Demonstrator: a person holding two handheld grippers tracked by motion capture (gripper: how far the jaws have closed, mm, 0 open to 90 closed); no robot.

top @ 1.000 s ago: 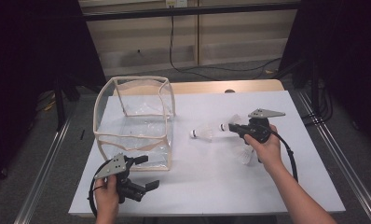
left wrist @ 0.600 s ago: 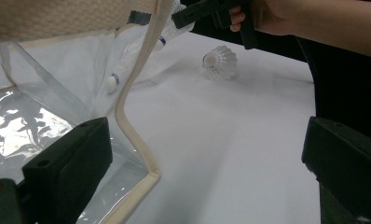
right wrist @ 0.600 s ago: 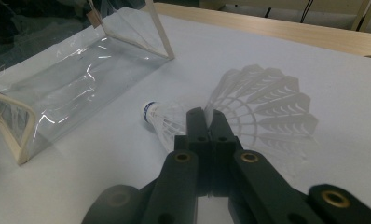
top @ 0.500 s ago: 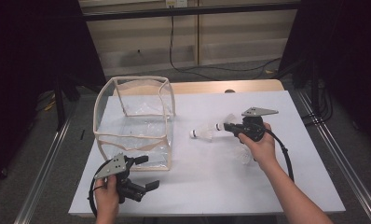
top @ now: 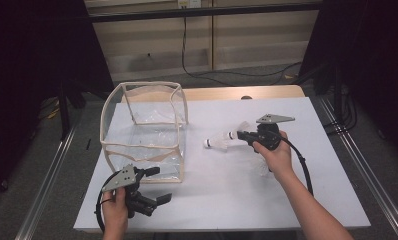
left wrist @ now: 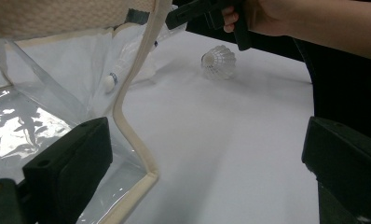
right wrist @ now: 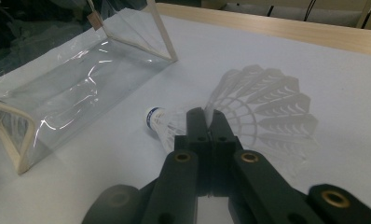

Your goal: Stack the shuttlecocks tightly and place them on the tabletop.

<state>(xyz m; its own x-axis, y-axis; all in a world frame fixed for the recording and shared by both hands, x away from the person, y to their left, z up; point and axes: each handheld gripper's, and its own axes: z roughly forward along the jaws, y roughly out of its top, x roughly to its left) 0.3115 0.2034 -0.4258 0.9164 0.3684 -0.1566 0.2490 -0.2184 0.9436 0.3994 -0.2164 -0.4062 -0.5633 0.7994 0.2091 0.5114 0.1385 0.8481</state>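
A: Our right gripper (right wrist: 206,122) has its jaws clamped together on the feather skirt of a shuttlecock (right wrist: 167,127), cork end pointing towards the clear bag (right wrist: 76,100). From above we carry it just over the desk (top: 227,200), between the bag and our right hand (top: 276,155).

B: And our left gripper (top: 149,187) rests near the front corner of the bag with its jaws wide apart, holding nothing. The bag's cream rim (left wrist: 139,93) stands just ahead of them.

A: A second shuttlecock (left wrist: 218,61) lies on the desk under our right hand. We leave it alone for now.

B: To do this well, we judge we should lift the held one above the bag's top rim before moving across, since the walls stand tall and the opening faces up.

A: Agreed. We keep the grip light, as feathers crush easily, and part the jaws only once the cork is over the opening.

B: If the rim sags, our left jaws could steady it.
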